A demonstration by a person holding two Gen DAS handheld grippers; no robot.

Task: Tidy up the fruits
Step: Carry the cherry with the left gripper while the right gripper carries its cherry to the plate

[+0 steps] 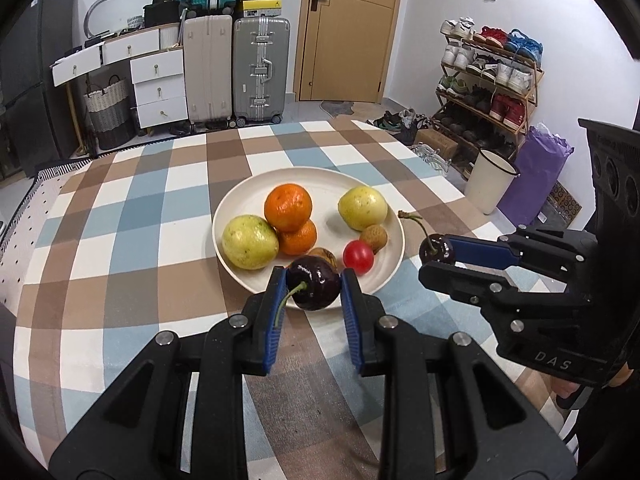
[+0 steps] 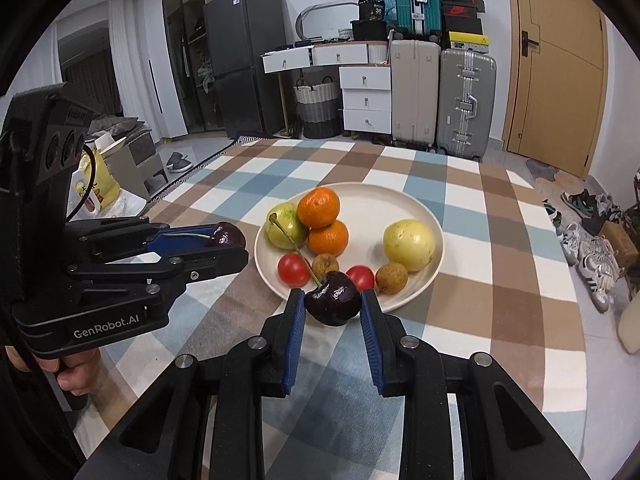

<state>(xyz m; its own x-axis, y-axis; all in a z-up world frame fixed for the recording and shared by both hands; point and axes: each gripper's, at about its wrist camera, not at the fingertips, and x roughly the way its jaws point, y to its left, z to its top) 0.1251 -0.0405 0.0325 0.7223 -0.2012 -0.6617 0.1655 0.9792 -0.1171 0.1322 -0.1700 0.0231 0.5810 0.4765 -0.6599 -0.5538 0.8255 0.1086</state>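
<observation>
- left gripper (image 1: 314,286) clamped on a cherry (image 1: 315,288); right gripper (image 2: 333,300) likewise on its cherry (image 2: 333,299).
- risk: smooth skins slip, or bruise, above the crowded plate (image 1: 240,196).

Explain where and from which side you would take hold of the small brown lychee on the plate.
Grip the lychee across its round middle, coming down from above on the near rim side of the plate. It is small and nearly spherical, so any diameter works. The yellow guava crowds it behind and a cherry tomato sits close beside, so probably set the fingers front to back.
</observation>
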